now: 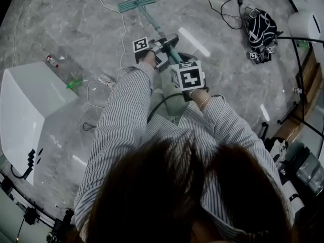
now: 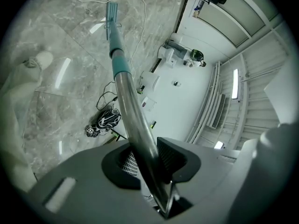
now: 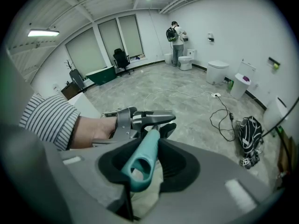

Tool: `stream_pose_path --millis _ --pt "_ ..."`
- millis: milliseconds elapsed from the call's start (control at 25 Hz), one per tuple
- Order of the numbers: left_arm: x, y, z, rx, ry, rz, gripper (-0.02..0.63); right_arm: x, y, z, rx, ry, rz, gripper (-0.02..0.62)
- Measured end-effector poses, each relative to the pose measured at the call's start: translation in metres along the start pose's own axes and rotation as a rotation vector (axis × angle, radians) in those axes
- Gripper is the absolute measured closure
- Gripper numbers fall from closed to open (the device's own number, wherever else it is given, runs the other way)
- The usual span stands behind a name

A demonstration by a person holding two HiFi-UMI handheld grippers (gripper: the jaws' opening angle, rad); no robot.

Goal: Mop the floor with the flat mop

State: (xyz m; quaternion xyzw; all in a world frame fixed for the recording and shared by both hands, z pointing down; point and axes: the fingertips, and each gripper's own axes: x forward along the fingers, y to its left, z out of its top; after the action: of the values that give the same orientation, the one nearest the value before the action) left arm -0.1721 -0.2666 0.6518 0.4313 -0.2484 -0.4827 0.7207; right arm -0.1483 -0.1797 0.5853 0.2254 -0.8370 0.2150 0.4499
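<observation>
The flat mop's teal head (image 1: 137,2) rests on the grey marble floor ahead of me, its pole (image 1: 153,24) slanting back toward my hands. In the left gripper view the silver pole (image 2: 135,120) runs between the jaws down to the teal collar and mop head (image 2: 112,13). My left gripper (image 1: 154,54) is shut on the pole. My right gripper (image 1: 186,82) is shut on the teal handle end (image 3: 142,157), just behind the left one. In the right gripper view the left gripper (image 3: 140,120) and a striped sleeve show ahead.
A white box-shaped unit (image 1: 28,110) stands at my left. A white cable (image 1: 121,29) and a black cable (image 1: 225,6) trail on the floor, with a black bag (image 1: 260,29) at the right. Toilets (image 3: 217,71) and a person (image 3: 175,41) are far off.
</observation>
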Motion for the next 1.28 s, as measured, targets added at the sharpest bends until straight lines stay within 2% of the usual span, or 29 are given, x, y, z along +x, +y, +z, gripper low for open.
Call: stream_pose_path --millis 200,480,840,1080,1280 --pt "-0.037 0.038 -0.08 -0.028 0.052 0.035 0.512 -0.047 0.024 -0.077 0.053 0.031 -0.029 0.48" --pt "-0.071 0.079 -0.178 -0.048 0.119 0.074 0.518 -0.109 0.043 -0.162 0.111 0.053 -0.037 0.48" --pt "-0.104 0.146 -0.293 -0.036 0.16 0.096 0.518 -0.175 0.05 -0.28 0.128 0.05 -0.022 0.48" --pt "-0.124 0.192 -0.374 -0.044 0.138 0.083 0.522 -0.223 0.051 -0.364 0.137 0.048 -0.02 0.48" --pt "-0.139 0.226 -0.436 -0.039 0.189 0.113 0.522 -0.259 0.053 -0.422 0.152 0.042 -0.025 0.482"
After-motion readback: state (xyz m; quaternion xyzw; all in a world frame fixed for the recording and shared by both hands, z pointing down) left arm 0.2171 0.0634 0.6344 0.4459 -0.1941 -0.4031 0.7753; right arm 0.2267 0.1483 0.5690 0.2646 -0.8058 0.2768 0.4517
